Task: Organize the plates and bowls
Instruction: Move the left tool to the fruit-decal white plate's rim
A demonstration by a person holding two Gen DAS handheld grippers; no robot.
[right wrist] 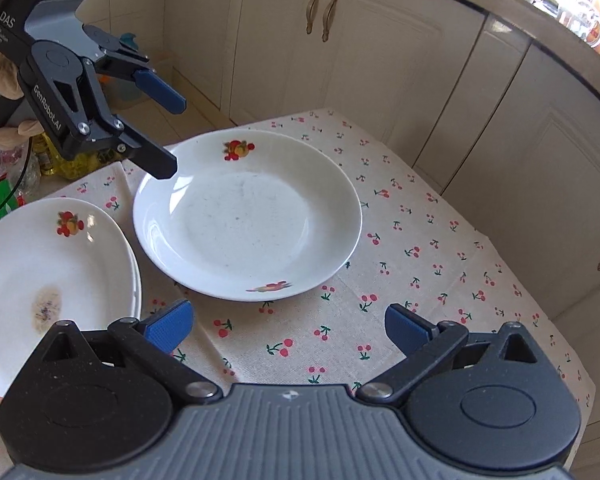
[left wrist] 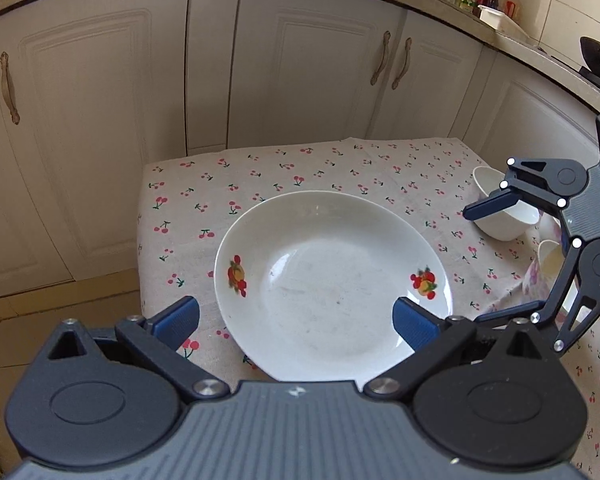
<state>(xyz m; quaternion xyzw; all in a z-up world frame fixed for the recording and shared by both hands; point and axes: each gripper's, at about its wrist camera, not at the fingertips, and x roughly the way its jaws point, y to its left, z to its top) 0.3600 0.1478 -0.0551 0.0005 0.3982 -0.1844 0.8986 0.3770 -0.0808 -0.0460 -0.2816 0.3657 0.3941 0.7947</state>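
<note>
- Plate (left wrist: 332,280), white with small fruit prints on its rim, lies flat in the middle of a small surface (left wrist: 260,176) covered by a cherry-patterned cloth, in front of cream kitchen cupboards (left wrist: 100,120).
- Left claw (left wrist: 296,320) hangs over the plate's near edge, its blue-padded fingers spread wide to either side of the rim and gripping nothing; from this angle it is hard to say whether the pads touch the china.
- Right claw (right wrist: 288,326) hovers above bare cloth just short of the same plate, likewise released and empty.
- Stack of plates (right wrist: 48,272), the top one stained brown near its centre, sits just beside the lone plate, to the left in the right wrist view; its lower layers show only as thin rims.
- White bowl (left wrist: 500,216) stands near the surface's far right corner in the left wrist view, partly hidden behind the right claw, with what may be a cup (left wrist: 550,258) close by.
- Gloved hand (right wrist: 4,80) grips the left claw's handle.
</note>
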